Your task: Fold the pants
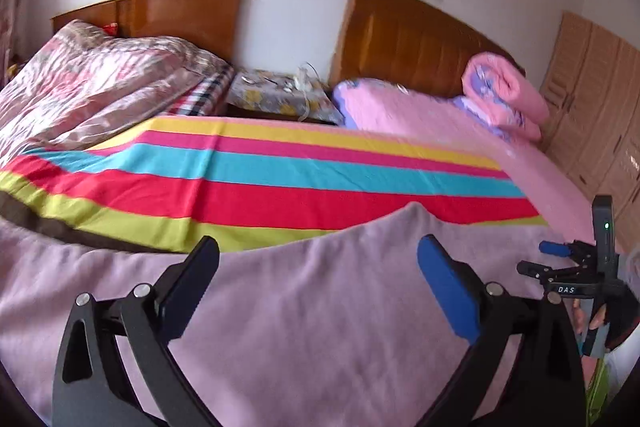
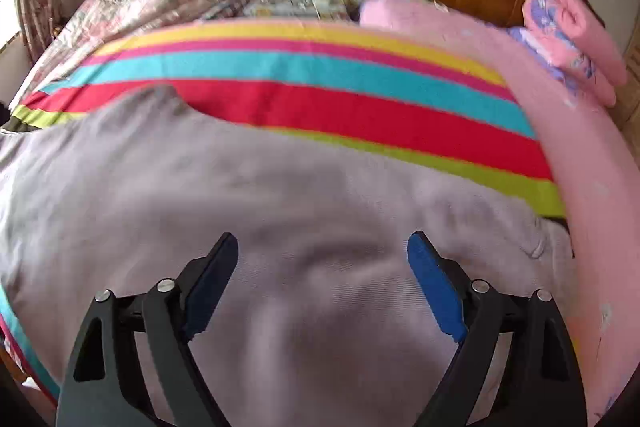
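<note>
While the pants lie spread as a broad mauve-grey panel over the near part of the bed, neither gripper holds them. The left gripper hangs above the cloth with its fingers wide apart and nothing between them; the right gripper likewise has its fingers spread apart over the fabric, with no cloth pinched. In the left wrist view the right gripper appears at 3 o'clock, held by a hand at the picture edge. Judged from the smooth, single-looking layer and the rounded far edge against the striped sheet, at least one fold may already be laid, but the layer count cannot be read from these views; legs and waistband cannot be told apart. Remaining work is probably a further fold to reduce the panel, then smoothing of the shallow creases near the right gripper. No container is in view: no basket, box or drawer takes the garment. Beyond the sheet, a rolled pink blanket sits at 1 o'clock and a floral quilt at 10 o'clock, both well apart from the pants.
</note>
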A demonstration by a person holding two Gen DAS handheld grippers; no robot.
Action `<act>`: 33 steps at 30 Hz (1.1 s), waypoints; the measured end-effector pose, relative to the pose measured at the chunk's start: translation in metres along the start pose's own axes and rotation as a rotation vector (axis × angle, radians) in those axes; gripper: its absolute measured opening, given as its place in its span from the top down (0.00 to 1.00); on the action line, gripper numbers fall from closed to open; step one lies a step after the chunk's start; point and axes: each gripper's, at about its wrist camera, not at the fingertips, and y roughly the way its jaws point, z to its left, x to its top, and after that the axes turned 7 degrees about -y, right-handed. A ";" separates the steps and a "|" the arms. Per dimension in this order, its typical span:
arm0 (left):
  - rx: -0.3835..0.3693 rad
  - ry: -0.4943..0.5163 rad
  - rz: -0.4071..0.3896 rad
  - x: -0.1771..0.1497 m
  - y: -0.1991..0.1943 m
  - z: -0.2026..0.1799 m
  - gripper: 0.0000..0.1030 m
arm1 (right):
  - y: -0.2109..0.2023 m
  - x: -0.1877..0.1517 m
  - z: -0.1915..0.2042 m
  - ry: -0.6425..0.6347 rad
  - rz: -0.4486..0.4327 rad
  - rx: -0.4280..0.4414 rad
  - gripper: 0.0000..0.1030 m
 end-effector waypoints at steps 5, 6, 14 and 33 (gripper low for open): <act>0.175 -0.337 -0.179 -0.016 -0.136 0.153 0.02 | -0.026 0.040 0.121 -0.191 -0.142 0.230 0.17; 0.216 -0.396 -0.202 -0.022 -0.155 0.179 0.02 | -0.028 0.048 0.150 -0.238 -0.162 0.295 0.17; 0.463 -0.791 -0.259 -0.086 -0.251 0.320 0.02 | -0.049 0.079 0.416 -0.759 -0.229 0.774 0.26; 0.529 -0.874 -0.176 -0.127 -0.261 0.353 0.02 | 0.031 0.107 0.600 -0.687 0.076 1.115 0.26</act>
